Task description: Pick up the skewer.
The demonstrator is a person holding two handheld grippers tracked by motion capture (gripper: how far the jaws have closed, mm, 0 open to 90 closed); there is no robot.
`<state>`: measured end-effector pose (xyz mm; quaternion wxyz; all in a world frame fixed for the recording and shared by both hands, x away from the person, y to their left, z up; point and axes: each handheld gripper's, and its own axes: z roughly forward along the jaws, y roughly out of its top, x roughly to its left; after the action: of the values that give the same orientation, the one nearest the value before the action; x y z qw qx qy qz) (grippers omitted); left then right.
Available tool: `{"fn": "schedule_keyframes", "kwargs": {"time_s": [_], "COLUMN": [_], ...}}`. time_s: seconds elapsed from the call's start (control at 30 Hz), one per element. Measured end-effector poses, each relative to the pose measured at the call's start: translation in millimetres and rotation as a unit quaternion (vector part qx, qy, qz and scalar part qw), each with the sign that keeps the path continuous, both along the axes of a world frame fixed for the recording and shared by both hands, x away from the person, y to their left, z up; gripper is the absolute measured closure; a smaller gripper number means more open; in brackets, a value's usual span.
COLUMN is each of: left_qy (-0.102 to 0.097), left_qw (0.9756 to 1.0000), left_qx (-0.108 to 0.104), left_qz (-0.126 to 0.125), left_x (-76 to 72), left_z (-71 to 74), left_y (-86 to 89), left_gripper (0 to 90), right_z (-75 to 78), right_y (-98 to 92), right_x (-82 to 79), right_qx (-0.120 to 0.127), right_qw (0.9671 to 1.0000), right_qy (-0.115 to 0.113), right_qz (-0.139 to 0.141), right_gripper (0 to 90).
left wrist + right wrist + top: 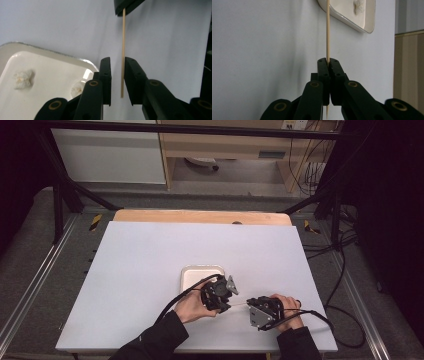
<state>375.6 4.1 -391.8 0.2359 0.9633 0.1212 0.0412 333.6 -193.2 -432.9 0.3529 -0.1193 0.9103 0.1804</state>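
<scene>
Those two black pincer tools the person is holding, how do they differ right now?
The right tongs are shut on the thin wooden skewer; the left tongs stand open, the skewer's free end between their jaws, not yet pinched. In the high view, the left tongs hover at the near edge of the white rectangular tray, while the right tongs sit beside it over the bare white tabletop. Both are black, two-jawed and hand-held.

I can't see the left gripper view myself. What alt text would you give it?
A thin wooden skewer stands in the gap between the left gripper's two open black jaws, its far end held by the right gripper at the top. At left, a white tray on the pale table holds small white pieces.
</scene>
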Motion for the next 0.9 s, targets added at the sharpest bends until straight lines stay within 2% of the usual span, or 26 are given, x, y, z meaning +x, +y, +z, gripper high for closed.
{"fn": "schedule_keyframes", "kwargs": {"time_s": [0.13,0.23,0.27,0.5,0.63,0.7,0.73,0.77,0.83,0.9], "left_qy": [0.009,0.014,0.012,0.002,-0.001,-0.006,-0.011,-0.01,-0.014,-0.017], "left_qw": [0.9998,0.9998,0.9997,0.9993,0.9995,0.9995,0.9995,0.9996,0.9996,0.9996], "left_qx": [0.015,0.015,0.018,0.034,0.03,0.029,0.028,0.026,0.023,0.019], "left_qz": [-0.007,-0.009,-0.011,-0.017,-0.014,-0.01,-0.007,-0.006,0.001,0.01], "left_x": [-1.3,-2.6,-2.8,-5.2,-6.0,-6.5,-6.1,-5.7,-4.9,-3.1], "left_z": [-5.3,-8.6,-9.1,-10.7,-12.2,-12.4,-12.8,-12.8,-12.5,-11.4], "left_y": [-3.2,-6.7,-7.5,-8.6,-7.8,-6.8,-5.1,-3.6,1.9,13.0], "left_gripper": [80.9,85.0,87.4,88.3,88.6,88.6,88.6,88.6,88.6,88.6], "right_z": [-0.1,0.4,0.6,0.0,-0.2,0.3,1.3,4.0,6.4,8.2], "right_y": [1.1,1.8,1.9,2.2,2.5,1.5,0.6,-2.0,-6.0,-10.8], "right_x": [-0.8,-1.1,-1.4,-1.7,-1.8,-1.2,-0.6,0.3,1.1,2.5], "right_qx": [-0.005,-0.009,-0.011,-0.009,-0.004,0.006,0.017,0.037,0.068,0.101], "right_qw": [1.0,1.0,0.9999,0.9999,1.0,0.9999,0.9998,0.9988,0.9959,0.9905], "right_qy": [0.0,-0.002,-0.002,-0.002,0.003,0.008,0.011,0.018,0.03,0.042], "right_qz": [0.0,0.003,0.005,0.009,0.009,0.003,-0.004,-0.026,-0.051,-0.083], "right_gripper": [89.2,89.3,89.2,89.2,88.6,85.9,82.2,74.0,66.1,58.8]}}
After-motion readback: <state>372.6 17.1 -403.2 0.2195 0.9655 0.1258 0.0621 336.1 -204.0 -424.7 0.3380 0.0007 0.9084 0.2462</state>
